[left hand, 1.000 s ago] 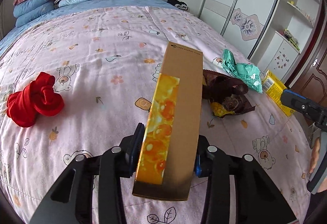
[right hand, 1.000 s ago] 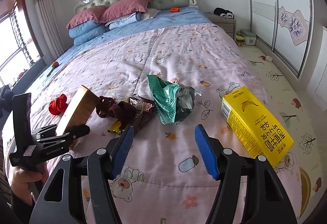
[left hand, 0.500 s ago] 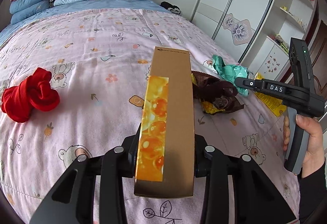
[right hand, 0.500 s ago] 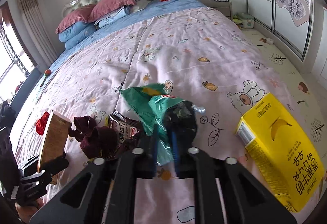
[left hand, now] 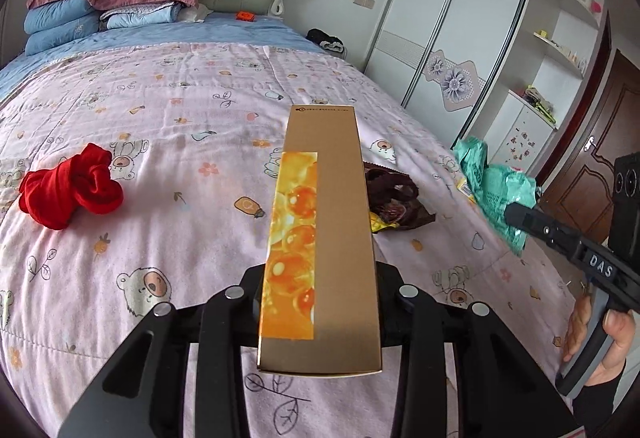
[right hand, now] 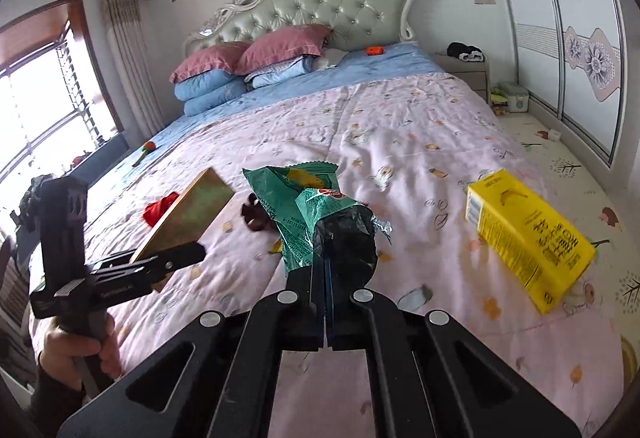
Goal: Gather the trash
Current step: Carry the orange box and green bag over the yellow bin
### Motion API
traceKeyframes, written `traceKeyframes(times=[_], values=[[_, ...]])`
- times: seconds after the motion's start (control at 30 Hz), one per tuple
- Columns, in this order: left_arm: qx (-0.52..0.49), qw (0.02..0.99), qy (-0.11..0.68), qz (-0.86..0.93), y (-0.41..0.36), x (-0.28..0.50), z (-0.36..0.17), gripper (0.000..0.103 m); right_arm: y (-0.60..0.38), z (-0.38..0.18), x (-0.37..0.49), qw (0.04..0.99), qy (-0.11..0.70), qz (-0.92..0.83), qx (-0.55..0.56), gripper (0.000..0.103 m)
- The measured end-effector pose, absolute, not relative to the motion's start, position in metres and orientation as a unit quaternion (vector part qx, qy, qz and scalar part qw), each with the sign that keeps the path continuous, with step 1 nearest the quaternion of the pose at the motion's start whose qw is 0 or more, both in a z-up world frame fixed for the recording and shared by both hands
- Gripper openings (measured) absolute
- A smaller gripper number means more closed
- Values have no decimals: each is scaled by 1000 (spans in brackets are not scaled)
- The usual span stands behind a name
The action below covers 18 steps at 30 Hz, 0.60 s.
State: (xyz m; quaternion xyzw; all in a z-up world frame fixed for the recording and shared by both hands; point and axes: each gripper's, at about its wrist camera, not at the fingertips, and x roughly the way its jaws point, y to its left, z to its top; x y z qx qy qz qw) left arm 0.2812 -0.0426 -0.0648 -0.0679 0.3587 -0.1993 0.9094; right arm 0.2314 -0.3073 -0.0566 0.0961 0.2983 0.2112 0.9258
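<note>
My left tongs grasp the brown box, my right tongs the green wrapper; the yellow carton at three o'clock and the brown wrapper remain.

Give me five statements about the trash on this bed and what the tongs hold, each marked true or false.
1. The left tongs grip a long tan box with an orange picture on it. True.
2. The right tongs are open and hold nothing. False: they are shut on the green snack wrapper.
3. The yellow carton lies on the pink quilt, held by neither tongs. True.
4. The red cloth bundle sits on top of the pillows. False: it lies on the quilt, well short of the pillows.
5. The brown wrapper is in the left tongs. False: it lies on the quilt beside the box.
</note>
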Motion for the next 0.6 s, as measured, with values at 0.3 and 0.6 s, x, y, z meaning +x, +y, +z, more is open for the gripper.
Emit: traceKeyframes(times=[0.3,0.6], values=[[-69,899,358,-243,-76,209,-59,36,-316,-63,159,926,286,222,107,1],[-47,880,376,-287,-147,166,-52,36,-373,-61,100,937,263,192,125,1]])
